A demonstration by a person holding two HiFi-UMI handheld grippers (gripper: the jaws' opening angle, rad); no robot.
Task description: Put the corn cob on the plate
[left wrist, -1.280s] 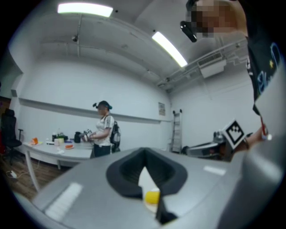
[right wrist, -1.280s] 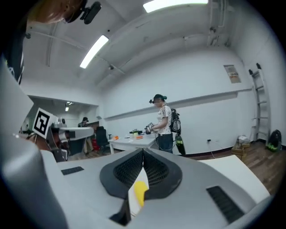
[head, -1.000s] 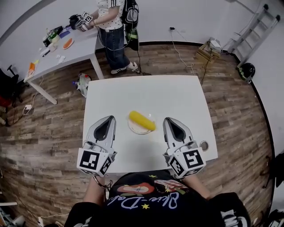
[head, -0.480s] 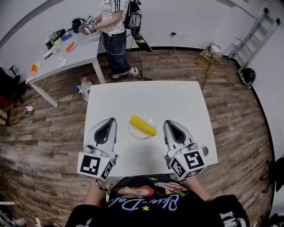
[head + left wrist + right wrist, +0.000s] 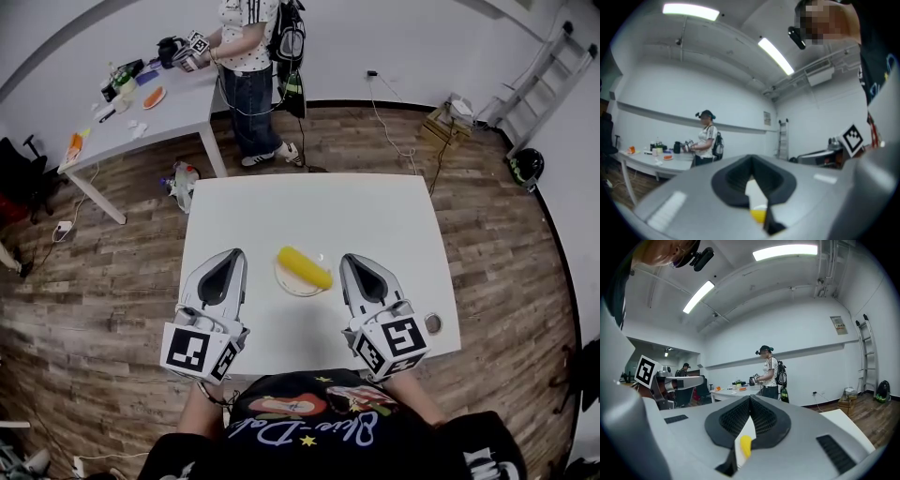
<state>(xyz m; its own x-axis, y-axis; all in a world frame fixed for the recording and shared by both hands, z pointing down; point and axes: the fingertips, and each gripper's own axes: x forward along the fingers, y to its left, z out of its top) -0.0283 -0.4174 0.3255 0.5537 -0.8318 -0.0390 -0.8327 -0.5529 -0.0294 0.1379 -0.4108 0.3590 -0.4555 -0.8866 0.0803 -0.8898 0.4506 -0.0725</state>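
A yellow corn cob [image 5: 304,267] lies across a small white plate [image 5: 284,280] in the middle of the white table [image 5: 309,206]. My left gripper [image 5: 236,252] rests to the plate's left and my right gripper [image 5: 349,258] to its right, both apart from it. Each points away from me with its jaws shut on nothing. In the left gripper view the closed jaws [image 5: 751,157] leave a slit through which a bit of the cob [image 5: 758,215] shows. The right gripper view shows its jaws [image 5: 750,397] meeting the same way, with the cob [image 5: 746,446] yellow in the gap.
A small round object [image 5: 432,323] sits near the table's right front corner. At the back left a person [image 5: 246,56] stands by a second table [image 5: 141,108] with several items. A ladder [image 5: 539,70] leans at the back right. Wooden floor surrounds the table.
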